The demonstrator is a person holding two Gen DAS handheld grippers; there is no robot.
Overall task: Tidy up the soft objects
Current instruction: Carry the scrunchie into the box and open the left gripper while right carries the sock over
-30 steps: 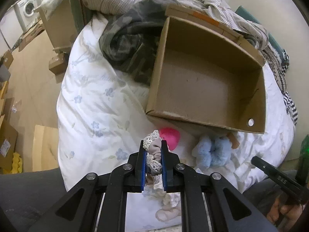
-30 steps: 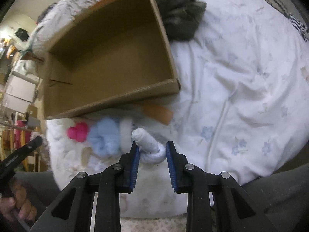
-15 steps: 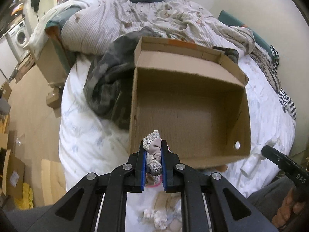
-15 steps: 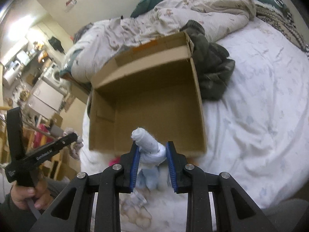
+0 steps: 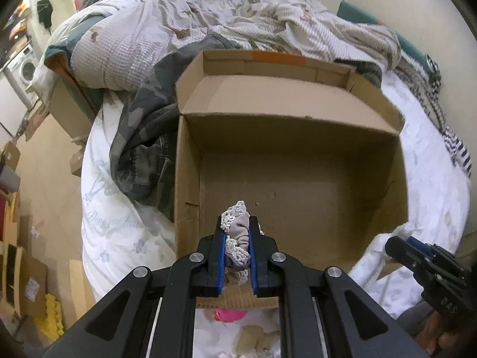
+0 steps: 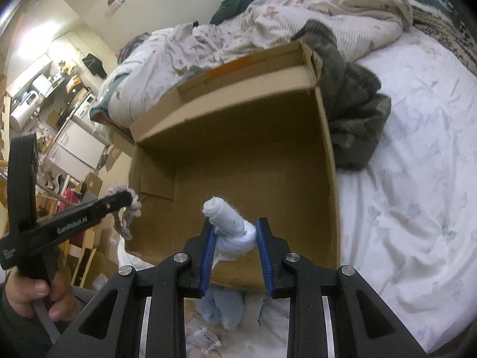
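A lived-in home bedroom: a bed (image 5: 119, 223) with a white floral duvet, rumpled blankets (image 5: 238, 21) and clothes, a washing machine (image 5: 25, 65) past the bed, a fridge (image 6: 74, 146) and cluttered kitchen shelves (image 6: 38, 86) beyond.

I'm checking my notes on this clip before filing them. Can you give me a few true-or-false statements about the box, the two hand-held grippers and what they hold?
1. The cardboard box is empty inside. True.
2. The left hand-held gripper is open and holds nothing. False: it is shut on a lacy grey cloth.
3. The right hand-held gripper holds a white sock. True.
4. The box stands on the floor. False: it sits on the white bedsheet.
5. A dark camouflage garment lies beside the box. True.
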